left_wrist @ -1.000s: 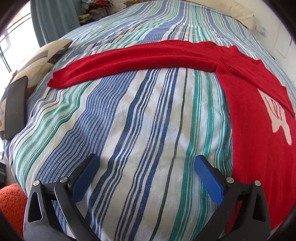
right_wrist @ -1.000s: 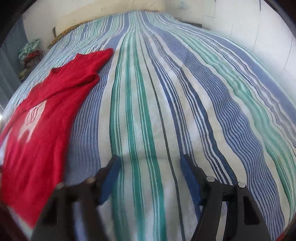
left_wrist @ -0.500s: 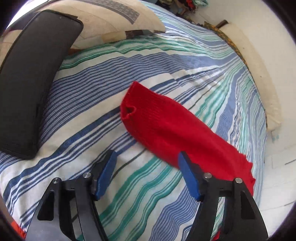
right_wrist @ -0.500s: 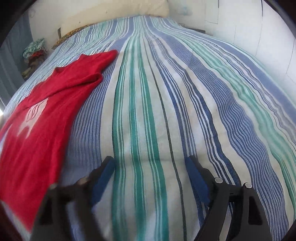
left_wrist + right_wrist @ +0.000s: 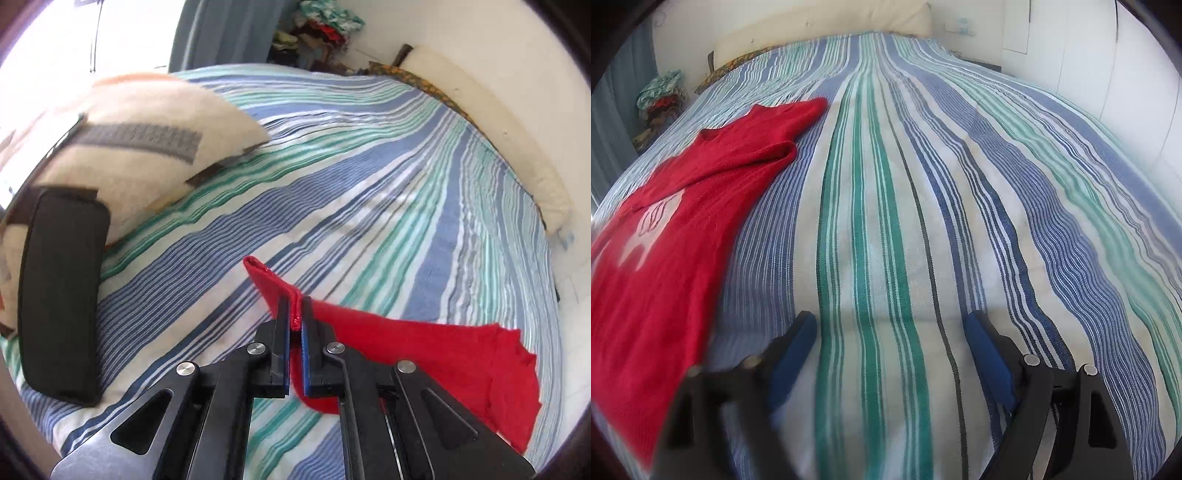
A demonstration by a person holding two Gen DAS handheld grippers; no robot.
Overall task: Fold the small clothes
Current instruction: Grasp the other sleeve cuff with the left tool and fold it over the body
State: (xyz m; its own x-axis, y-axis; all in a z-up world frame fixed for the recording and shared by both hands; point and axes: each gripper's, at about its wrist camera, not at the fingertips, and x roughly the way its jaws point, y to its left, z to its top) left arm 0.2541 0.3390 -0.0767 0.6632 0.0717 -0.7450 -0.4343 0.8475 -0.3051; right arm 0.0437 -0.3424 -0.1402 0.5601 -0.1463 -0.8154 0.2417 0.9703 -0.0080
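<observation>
the left tongs (image 5: 294, 314) are clamped tight on the cuff end of the red sweater's sleeve (image 5: 273, 284), the pads pinching a fold of knit between them. from that pinch the sleeve runs off toward four o'clock in the left wrist view, lifting off the striped bedspread (image 5: 388, 192) near the tongs and widening into the bunched shoulder part of the garment (image 5: 491, 369) near the right edge. so the long axis of the held sleeve lies from the tongs toward the sweater's body, and a fold across the chest would, as a judgement, mean carrying the cuff along that line.

in the right wrist view the red sweater (image 5: 665, 236) lies flat on the bed at about nine to ten o'clock from the right tongs (image 5: 892, 354), with its pale chest motif (image 5: 652, 225) face up and its other sleeve (image 5: 790, 118) folded in near eleven o'clock. the right tongs stand wide, their jaws opening a little more, with only bare bedspread between them; they touch no cloth.

the left hand is plainly the one engaged. the right is beside the garment's near edge and would need to go toward nine o'clock to reach it. a cream pillow (image 5: 147, 140) and a black cushion (image 5: 62, 291) lie at nine to ten o'clock of the left tongs, well apart from the sleeve.
</observation>
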